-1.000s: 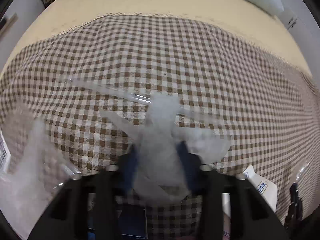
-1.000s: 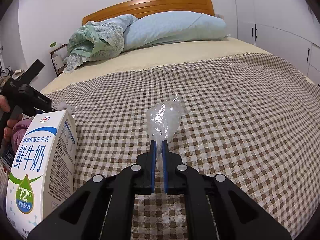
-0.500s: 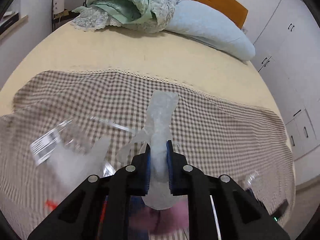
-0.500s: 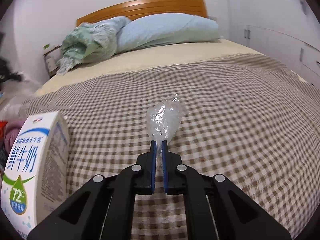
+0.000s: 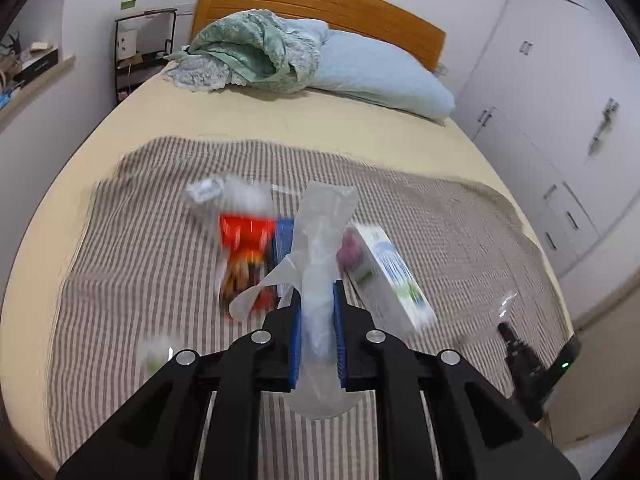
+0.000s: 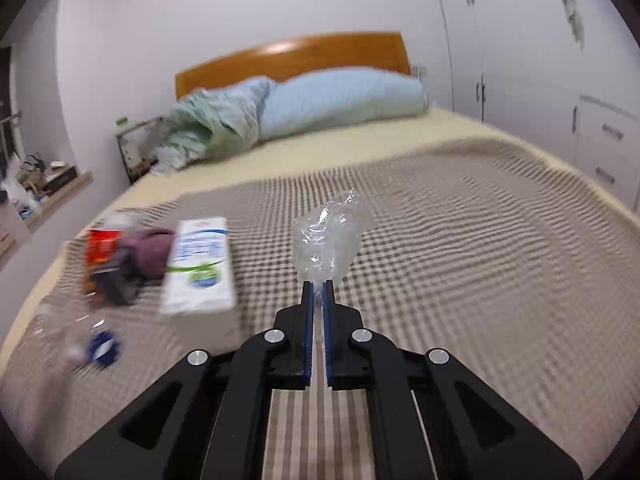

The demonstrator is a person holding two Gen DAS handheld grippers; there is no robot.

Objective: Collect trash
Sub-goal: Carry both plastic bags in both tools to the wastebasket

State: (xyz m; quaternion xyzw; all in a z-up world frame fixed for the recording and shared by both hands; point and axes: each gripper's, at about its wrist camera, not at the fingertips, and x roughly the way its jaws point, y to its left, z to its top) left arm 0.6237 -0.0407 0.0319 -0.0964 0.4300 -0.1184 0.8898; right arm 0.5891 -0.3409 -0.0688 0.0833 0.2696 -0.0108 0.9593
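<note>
A whitish plastic bag [image 5: 320, 248] is being pinched between the pads of the left tool [image 5: 316, 304], held up over the checked blanket [image 5: 120, 264] on the bed [image 5: 280, 124]. A crumpled clear wrapper [image 6: 326, 240] is being gripped by the closed right tool [image 6: 317, 284]. A milk carton [image 6: 200, 268] and blurred trash are lying on the blanket, left of the wrapper.
</note>
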